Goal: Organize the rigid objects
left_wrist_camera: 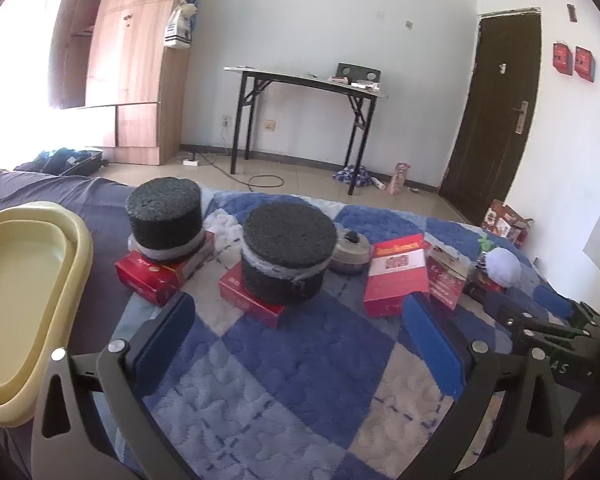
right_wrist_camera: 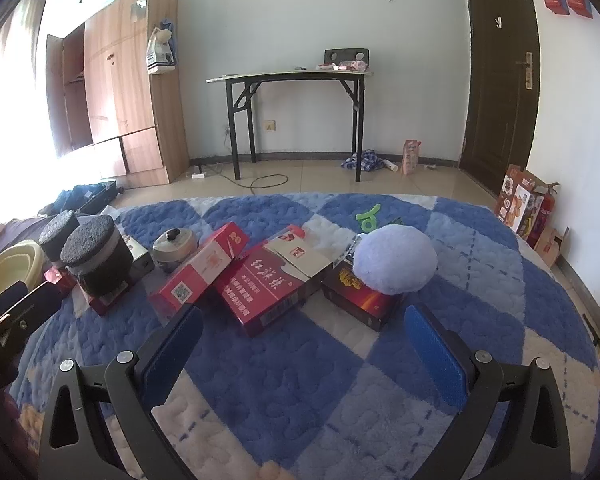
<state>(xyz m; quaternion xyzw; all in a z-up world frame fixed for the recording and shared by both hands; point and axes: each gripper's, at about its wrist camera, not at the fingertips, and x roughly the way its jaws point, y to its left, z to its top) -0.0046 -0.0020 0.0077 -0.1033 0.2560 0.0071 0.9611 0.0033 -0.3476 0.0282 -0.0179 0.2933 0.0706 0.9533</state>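
Bedroom, blue-and-white quilted blanket (left_wrist_camera: 300, 360).

Left wrist view: left gripper (left_wrist_camera: 300, 340) spread wide, empty. Two coarse black foam cylinders (left_wrist_camera: 290, 254) on glossy red boxes (left_wrist_camera: 248, 300); yellow plastic basin (left_wrist_camera: 28, 280) far left. Risk: lifting a box tips its cylinder.

Right wrist view: right gripper (right_wrist_camera: 304, 344) spread wide, empty. Overlapping red cartons (right_wrist_camera: 260, 288), steel pot (right_wrist_camera: 176, 246), plush ball (right_wrist_camera: 396, 258) resting on dark box (right_wrist_camera: 360, 300).

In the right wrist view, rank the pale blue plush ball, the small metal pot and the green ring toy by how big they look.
1. pale blue plush ball, clearly largest.
2. small metal pot, its lower part hidden behind a red box.
3. green ring toy, smallest, though it lies farthest back, so its true size is unsure.
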